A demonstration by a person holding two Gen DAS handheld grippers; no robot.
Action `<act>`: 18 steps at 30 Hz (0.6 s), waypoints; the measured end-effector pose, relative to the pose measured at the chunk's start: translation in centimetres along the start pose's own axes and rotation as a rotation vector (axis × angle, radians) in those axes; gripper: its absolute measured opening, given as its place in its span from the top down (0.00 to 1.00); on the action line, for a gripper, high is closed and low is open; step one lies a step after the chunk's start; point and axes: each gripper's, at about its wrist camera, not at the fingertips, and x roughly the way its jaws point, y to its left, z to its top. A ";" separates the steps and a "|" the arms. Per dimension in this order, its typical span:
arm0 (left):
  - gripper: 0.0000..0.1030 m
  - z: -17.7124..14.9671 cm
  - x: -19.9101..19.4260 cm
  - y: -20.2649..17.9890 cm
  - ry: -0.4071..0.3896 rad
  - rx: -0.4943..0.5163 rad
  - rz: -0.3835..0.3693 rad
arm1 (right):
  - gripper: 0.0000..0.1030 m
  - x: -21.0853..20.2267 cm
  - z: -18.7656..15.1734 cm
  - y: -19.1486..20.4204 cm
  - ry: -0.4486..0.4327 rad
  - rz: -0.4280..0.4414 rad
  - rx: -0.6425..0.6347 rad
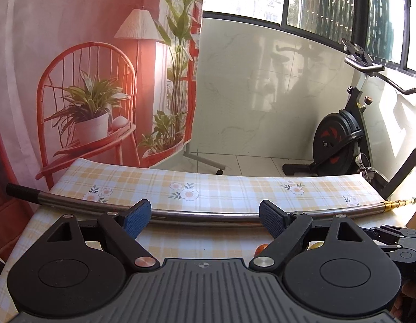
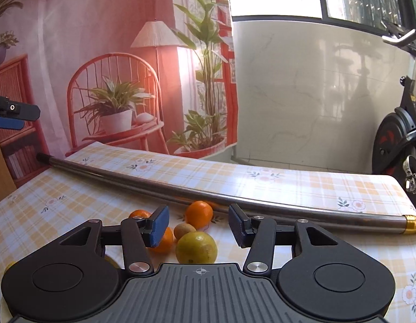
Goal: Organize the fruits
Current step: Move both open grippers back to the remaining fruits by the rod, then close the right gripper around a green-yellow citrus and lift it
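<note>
Hovering over loose fruit on the checked tablecloth [image 2: 73,188], both pairs of jaws standing apart and gripping nothing.

Holding the right gripper [image 2: 198,224] above a yellow-green citrus [image 2: 196,247], a small brown kiwi [image 2: 184,230] and an orange [image 2: 199,214], another orange [image 2: 165,239] peeking from behind its left pad; lying beyond them, a long metal pole [image 2: 181,188]. Keeping the left gripper [image 1: 204,219] wide open before the same pole, fruit barely showing beneath it.
</note>
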 end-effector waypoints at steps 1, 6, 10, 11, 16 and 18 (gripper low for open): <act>0.14 -0.2 0.5 0.1 0.015 -0.001 -0.005 | 0.56 0.5 -0.1 -0.3 0.012 0.003 0.021; 0.14 -1.2 2.0 0.1 0.064 0.003 -0.019 | 0.55 3.2 -1.3 -1.9 0.078 0.026 0.120; 0.14 -2.0 3.3 -0.2 0.095 0.008 -0.036 | 0.55 4.4 -2.2 -2.1 0.116 0.051 0.147; 0.14 -2.2 3.4 -0.3 0.100 0.005 -0.041 | 0.55 4.5 -2.4 -2.0 0.117 0.061 0.147; 0.14 -2.5 4.6 -0.4 0.131 -0.008 -0.062 | 0.55 5.2 -2.8 -1.1 0.143 0.102 0.121; 0.14 -2.7 4.7 -0.6 0.142 -0.006 -0.065 | 0.55 5.5 -2.8 -0.5 0.156 0.113 0.098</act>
